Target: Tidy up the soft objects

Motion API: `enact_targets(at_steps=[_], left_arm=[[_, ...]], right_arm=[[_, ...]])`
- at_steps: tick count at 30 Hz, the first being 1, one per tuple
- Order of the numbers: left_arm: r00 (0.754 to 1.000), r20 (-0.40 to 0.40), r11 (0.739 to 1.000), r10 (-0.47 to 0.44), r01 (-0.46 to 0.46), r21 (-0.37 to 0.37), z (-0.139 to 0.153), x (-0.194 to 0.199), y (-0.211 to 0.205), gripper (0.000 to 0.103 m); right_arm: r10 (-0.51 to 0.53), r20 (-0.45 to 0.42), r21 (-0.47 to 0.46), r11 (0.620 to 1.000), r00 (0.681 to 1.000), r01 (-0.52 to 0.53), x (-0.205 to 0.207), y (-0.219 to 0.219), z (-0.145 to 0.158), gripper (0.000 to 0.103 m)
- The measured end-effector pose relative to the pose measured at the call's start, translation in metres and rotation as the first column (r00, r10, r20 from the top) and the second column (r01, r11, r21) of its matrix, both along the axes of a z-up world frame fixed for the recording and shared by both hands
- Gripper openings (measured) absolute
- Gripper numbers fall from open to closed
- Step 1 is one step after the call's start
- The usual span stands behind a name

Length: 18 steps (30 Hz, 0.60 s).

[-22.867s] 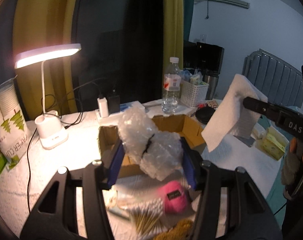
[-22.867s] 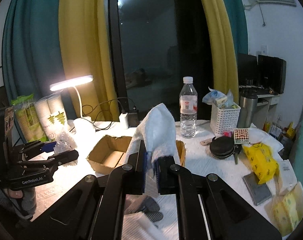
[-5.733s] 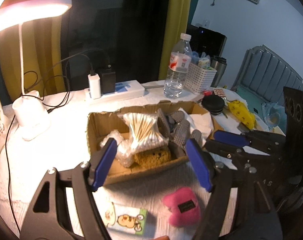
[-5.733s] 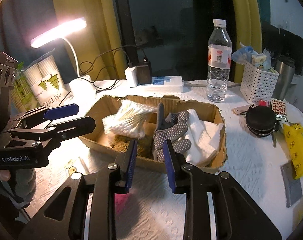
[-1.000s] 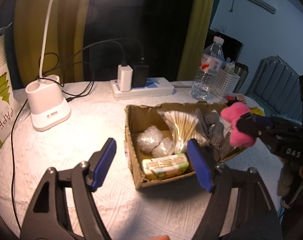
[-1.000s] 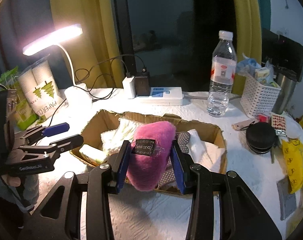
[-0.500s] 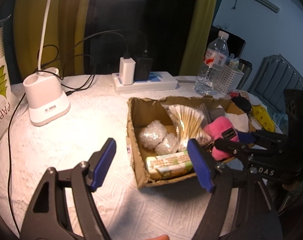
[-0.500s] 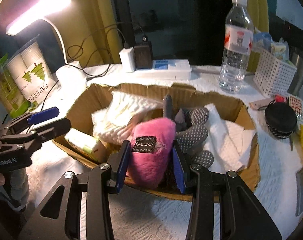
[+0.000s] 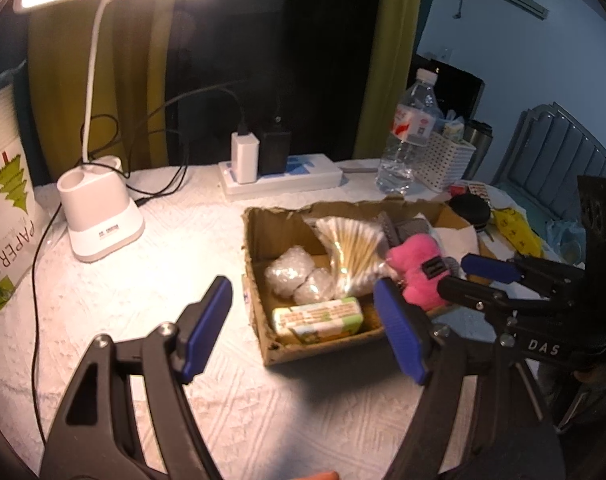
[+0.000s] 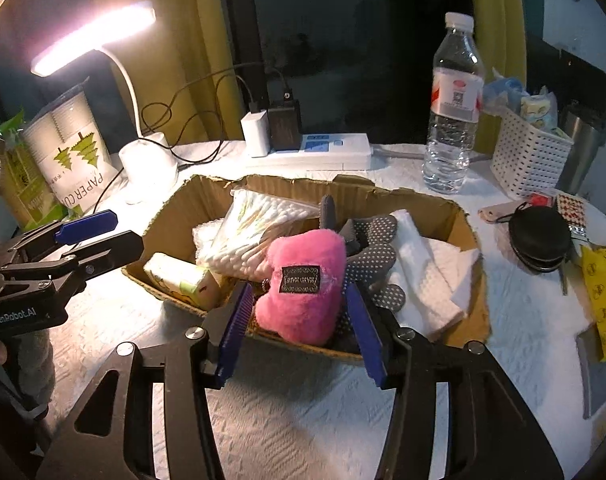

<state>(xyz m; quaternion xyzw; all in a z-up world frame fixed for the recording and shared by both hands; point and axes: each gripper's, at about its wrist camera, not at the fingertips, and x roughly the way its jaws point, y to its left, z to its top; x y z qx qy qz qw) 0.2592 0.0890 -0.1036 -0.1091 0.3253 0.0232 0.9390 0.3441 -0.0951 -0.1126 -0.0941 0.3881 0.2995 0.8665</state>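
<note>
Left to right, as I logged it.

Paper cup sleeve [image 10: 69, 148]: stood far to the left of my jaws, beside the lamp.

Desk lamp [image 9: 99, 216]: lit, its white base sat on the table [image 9: 151, 248] ahead and left of my left jaws.

Left gripper [image 9: 303, 322]: I held its jaws wide apart with nothing between them; they hovered over the tablecloth just short of the box's near-left corner.

Cardboard box [image 10: 469, 224]: lay open directly ahead of both pairs of jaws. Inside, from its left end: a green-and-yellow tissue pack [image 9: 318, 316] at the near wall, two wads of bubble wrap [image 9: 299, 278] behind it, a bag of cotton swabs [image 10: 259, 228], dotted grey gloves [image 10: 373, 248], and a folded white towel [image 10: 431, 276] at the right end.

Pink plush toy [image 10: 305, 284]: sat in the box against the near wall, leaning on the swabs and gloves, right between my right jaws.

Right gripper [image 10: 299, 328]: its jaws stood apart on either side of the toy, with a visible gap on the left side; I could not tell whether the right pad touched it.

Power strip [image 10: 319, 150] and water bottle [image 10: 455, 104]: stood beyond the box.

White basket [image 10: 529, 156], black round case [image 10: 539, 240], yellow bag [image 10: 603, 288]: lay to the right of my right jaws.
</note>
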Motion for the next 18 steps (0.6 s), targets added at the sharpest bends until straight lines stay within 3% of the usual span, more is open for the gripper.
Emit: enact_targets(at_steps=[18], left_arm=[[0.998,0.054,0.998,-0.026,0.023,0.059,0.027,-0.064,-0.045,0.075]], right_arm=[[-0.027,0.065,0.033,0.999,0.998,0.025,-0.071,-0.045,0.030,0.053]])
